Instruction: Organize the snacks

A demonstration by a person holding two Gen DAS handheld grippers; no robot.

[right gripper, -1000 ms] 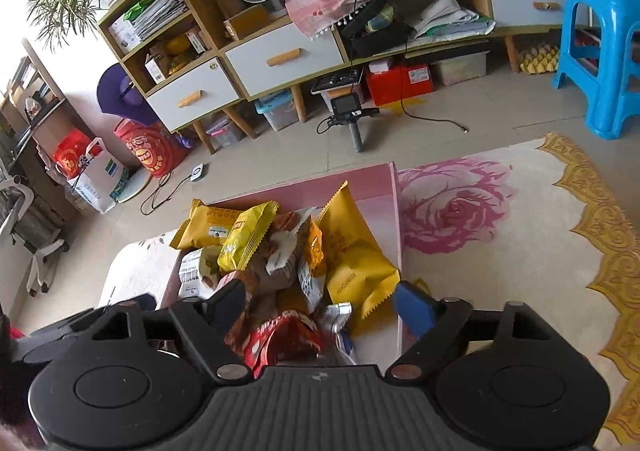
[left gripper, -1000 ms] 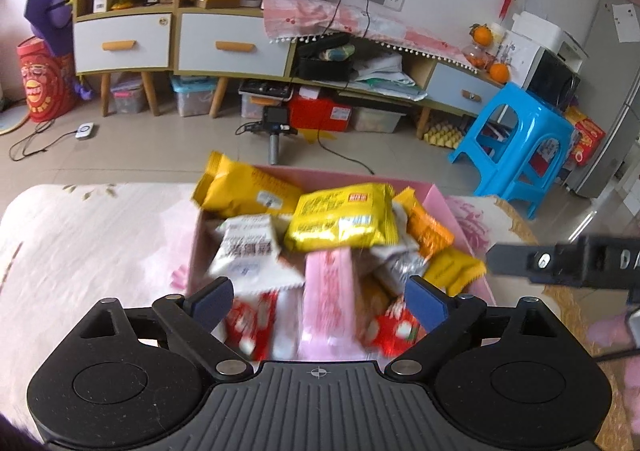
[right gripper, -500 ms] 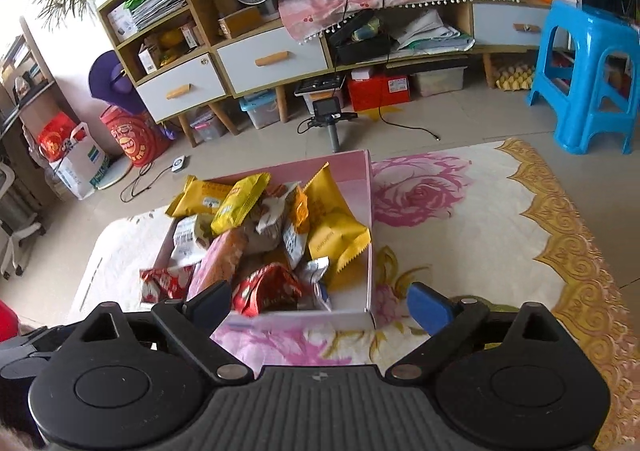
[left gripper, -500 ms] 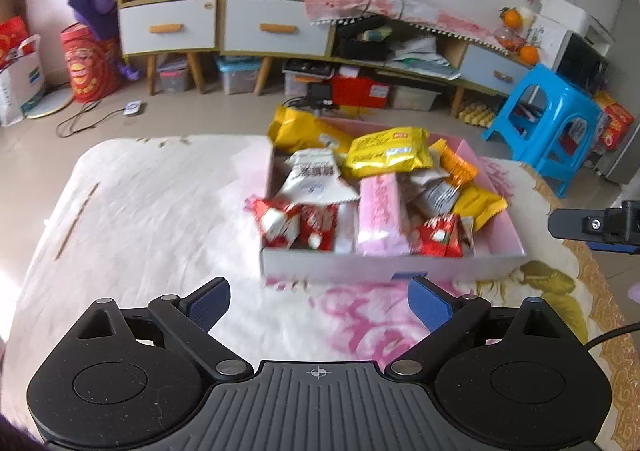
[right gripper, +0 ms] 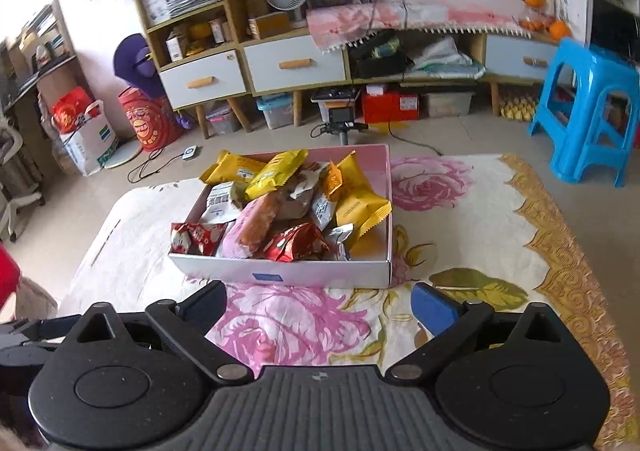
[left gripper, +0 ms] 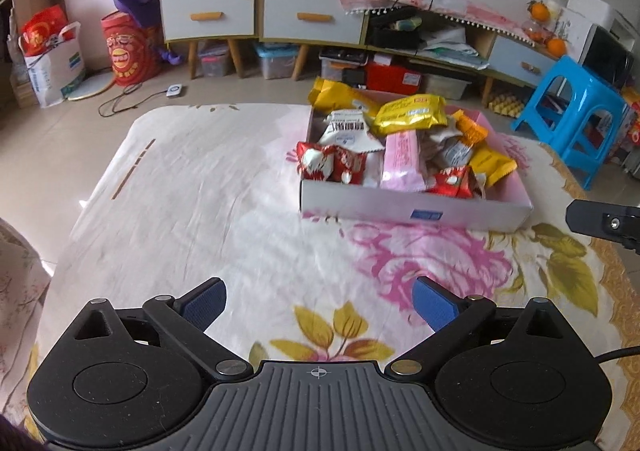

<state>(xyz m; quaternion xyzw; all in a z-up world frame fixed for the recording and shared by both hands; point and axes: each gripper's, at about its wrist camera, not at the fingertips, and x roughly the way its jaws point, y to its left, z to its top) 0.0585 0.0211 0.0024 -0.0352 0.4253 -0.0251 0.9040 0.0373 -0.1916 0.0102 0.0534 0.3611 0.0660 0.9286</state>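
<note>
Both grippers stand with jaws spread wide and nothing between them. Over the last moment the left gripper [left gripper: 319,303] and the right gripper [right gripper: 319,305] have each been opening further, the right one by more. They hang above the flowered cloth [left gripper: 224,219], well apart from the snacks.

Those snacks sit piled in a shallow pink cardboard box [right gripper: 304,277], which lies on the cloth ahead of both grippers: right of centre and far in the left wrist view, just left of centre in the right wrist view. At its near left corner a red foil packet [left gripper: 320,167] hangs over the wall. A long pink wrapper [left gripper: 401,161] lies toward the near wall in the middle, a white packet with a barcode [left gripper: 347,131] behind the red one, and a bright yellow bag [left gripper: 412,115] farther back. An orange-yellow bag [right gripper: 360,207] leans against the right wall. A crumpled brownish packet [right gripper: 294,201] in the middle is too blurred to name.

Beyond the cloth are a blue plastic stool [right gripper: 588,107] at far right and a wooden cabinet with white drawers [left gripper: 208,15] along the far wall.
</note>
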